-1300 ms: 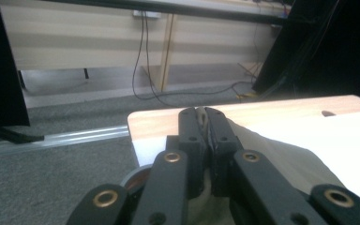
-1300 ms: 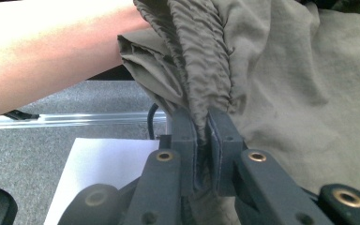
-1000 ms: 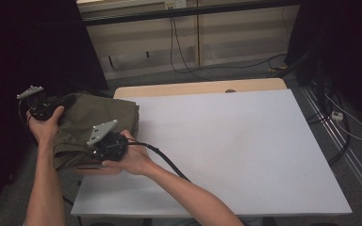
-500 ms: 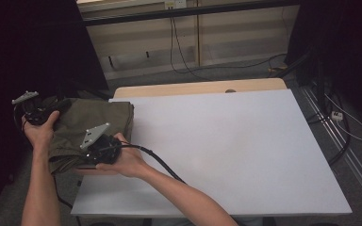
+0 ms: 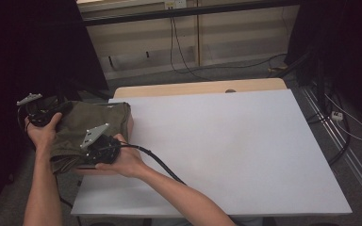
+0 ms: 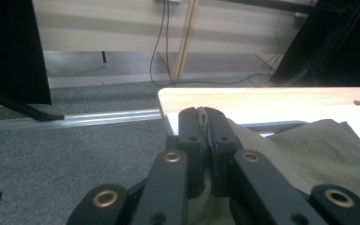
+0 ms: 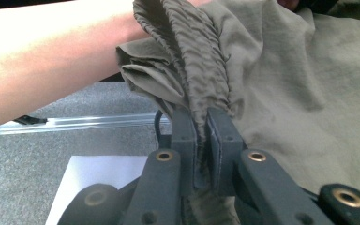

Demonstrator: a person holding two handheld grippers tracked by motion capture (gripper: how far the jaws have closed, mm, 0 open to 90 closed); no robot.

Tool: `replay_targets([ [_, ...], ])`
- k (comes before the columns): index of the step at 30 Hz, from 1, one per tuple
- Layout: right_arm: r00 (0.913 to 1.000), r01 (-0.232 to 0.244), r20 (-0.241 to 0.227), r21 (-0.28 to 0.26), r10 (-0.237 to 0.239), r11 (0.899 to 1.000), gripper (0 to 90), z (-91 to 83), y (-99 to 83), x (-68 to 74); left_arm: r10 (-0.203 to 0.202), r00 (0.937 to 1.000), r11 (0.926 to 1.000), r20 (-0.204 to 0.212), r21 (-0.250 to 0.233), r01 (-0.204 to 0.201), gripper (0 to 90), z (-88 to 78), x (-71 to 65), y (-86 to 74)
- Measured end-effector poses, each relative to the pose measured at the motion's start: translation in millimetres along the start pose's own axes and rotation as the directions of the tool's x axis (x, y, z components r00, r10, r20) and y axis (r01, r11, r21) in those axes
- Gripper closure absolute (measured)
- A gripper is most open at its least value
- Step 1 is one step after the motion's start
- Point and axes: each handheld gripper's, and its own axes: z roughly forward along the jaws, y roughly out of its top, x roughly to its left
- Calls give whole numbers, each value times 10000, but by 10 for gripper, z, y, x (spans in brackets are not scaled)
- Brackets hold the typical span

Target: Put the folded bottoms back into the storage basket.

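An olive-green folded cloth garment (image 5: 82, 127) hangs over the table's left edge, held up between both hands. My left gripper (image 5: 42, 113) is at its far left corner, shut on the cloth's edge; in the left gripper view (image 6: 205, 123) the jaws pinch a thin pale hem and the cloth (image 6: 323, 145) spreads to the right. My right gripper (image 5: 94, 148) is at the near edge, shut on a gathered fold; in the right gripper view (image 7: 202, 136) the bunched cloth (image 7: 281, 70) rises from between the jaws, with the left forearm (image 7: 51, 56) behind it.
A white table top (image 5: 226, 150) with a wooden strip (image 5: 198, 87) along the far edge stretches to the right. Grey carpet floor (image 6: 75, 145) lies left of the table. Cables (image 5: 179, 42) hang by the back wall, and a black cable (image 5: 160, 165) trails from the right gripper.
Both hands with the cloth have drifted slightly to the left and nearer, off the table's left edge. Both grips stay as they were.
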Motion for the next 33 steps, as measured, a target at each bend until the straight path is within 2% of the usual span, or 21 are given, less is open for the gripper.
replay_targets([
  [2,10000,27,-6,42,-27,10000,831,3,-2,6,33,10000,9997,-5,243,-33,871,0,9,30],
  [7,9999,-69,136,179,66,9998,831,61,-11,-26,0,9999,10000,-105,98,1,872,0,4,54],
  [8,9999,-69,136,179,66,9998,831,61,-11,-26,137,9998,9998,-143,133,-135,872,8,5,54],
  [13,9997,-169,155,337,164,9993,831,103,-55,-63,209,9997,9994,-128,268,-205,871,93,0,24],
  [18,9995,-221,234,382,212,9990,832,122,-69,-90,116,9999,9996,-95,252,-113,871,142,15,7],
  [23,9988,-469,141,326,464,9984,831,153,-80,-154,-46,10000,9997,64,258,44,871,179,34,19],
  [28,9989,-468,93,462,464,9978,830,194,-76,-186,94,10000,9994,-30,329,-93,871,199,48,30],
  [29,9989,-457,83,502,453,9977,830,207,-80,-199,-14,10000,9996,-33,286,15,870,207,47,29],
  [33,9990,-444,97,653,438,9969,830,241,-88,-208,38,10000,9995,32,322,-39,870,225,41,38],
])
